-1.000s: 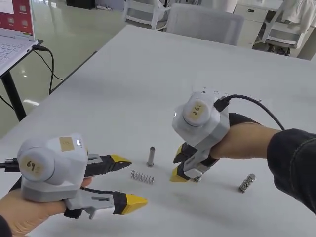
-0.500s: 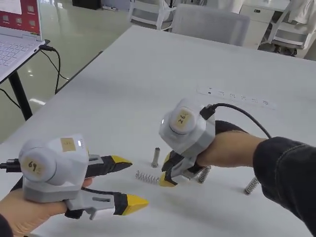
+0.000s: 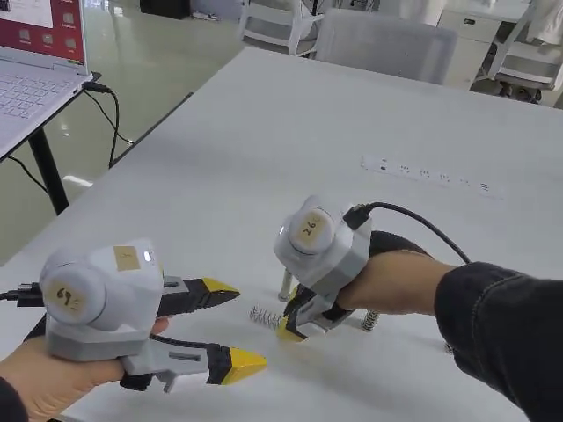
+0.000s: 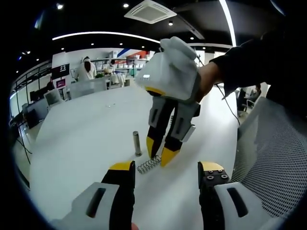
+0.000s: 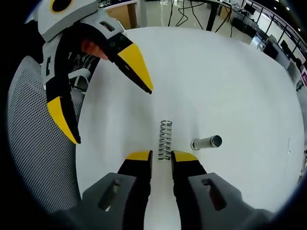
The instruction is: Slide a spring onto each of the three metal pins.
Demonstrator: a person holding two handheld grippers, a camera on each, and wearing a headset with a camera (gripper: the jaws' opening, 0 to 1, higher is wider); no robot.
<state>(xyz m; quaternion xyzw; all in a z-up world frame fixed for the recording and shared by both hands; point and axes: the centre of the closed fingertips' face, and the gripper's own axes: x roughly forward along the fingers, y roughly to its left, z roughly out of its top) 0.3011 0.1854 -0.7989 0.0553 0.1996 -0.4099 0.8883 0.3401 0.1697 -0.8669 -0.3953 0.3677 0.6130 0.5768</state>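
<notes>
A loose spring [image 3: 261, 316] lies on the white table [image 3: 264, 158], just in front of an upright metal pin [image 3: 286, 283]. My right gripper [image 3: 290, 327] is lowered over the spring's right end. In the right gripper view the spring [image 5: 165, 139] runs away from the tips, its near end sits between the narrowly parted jaws of that gripper [image 5: 162, 156], and the pin [image 5: 206, 142] is to its right. My left gripper [image 3: 230, 323] hovers open at the lower left, nothing between its jaws. From the left gripper view I see the spring [image 4: 148, 164], pin [image 4: 137, 143] and right gripper [image 4: 160, 152].
A second spring [image 3: 370, 320] stands behind the right hand. A white power strip [image 3: 431, 174] lies further back on the table. A laptop [image 3: 26, 53] sits on a stand at the left, beyond the table edge, and chairs [image 3: 387, 44] stand at the far end.
My right gripper has moved left, from near the springs on the right to the spring lying by the pin. The left gripper has stayed put. The head camera has shifted.
</notes>
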